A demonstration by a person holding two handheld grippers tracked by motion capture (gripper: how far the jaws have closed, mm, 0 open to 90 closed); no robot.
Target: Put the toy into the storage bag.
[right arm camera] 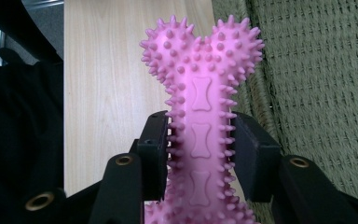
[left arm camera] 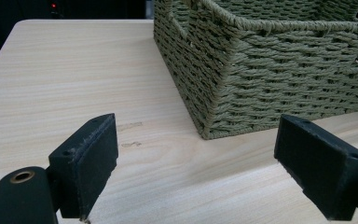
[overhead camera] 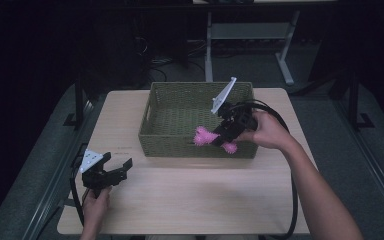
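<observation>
Your right gripper (overhead camera: 223, 135) was clamped on a pink, spiky, bone-shaped rubber toy (overhead camera: 206, 137), with the jaws closed against the toy's narrow middle shaft. In the right gripper view the two black pads pressed the shaft from either side, and the knobbed end of the toy (right arm camera: 200, 60) stood up beyond them, with the table's wood on one side and the woven green wall on the other. From the high view, the toy sat at the near right part of the rectangular olive-green woven basket (overhead camera: 165, 135), right over its near wall: one pink end showed inside the rim and the other showed just in front of that wall. Whether the toy touched the basket could not be told. Your right hand (overhead camera: 267, 131) came in from the right, at the basket's near right corner, and the gripper's grey plate (overhead camera: 224, 95) tilted up over the basket's interior.

Your left gripper (overhead camera: 122, 168) was at the near left of the light wooden table (overhead camera: 200, 195), well apart from the toy, with your left hand (overhead camera: 96, 205) at the table's near edge. Its jaws were spread wide with nothing between them, and in the left gripper view they framed bare tabletop (left arm camera: 70, 84) with a corner of the basket (left arm camera: 261, 79) ahead.
</observation>
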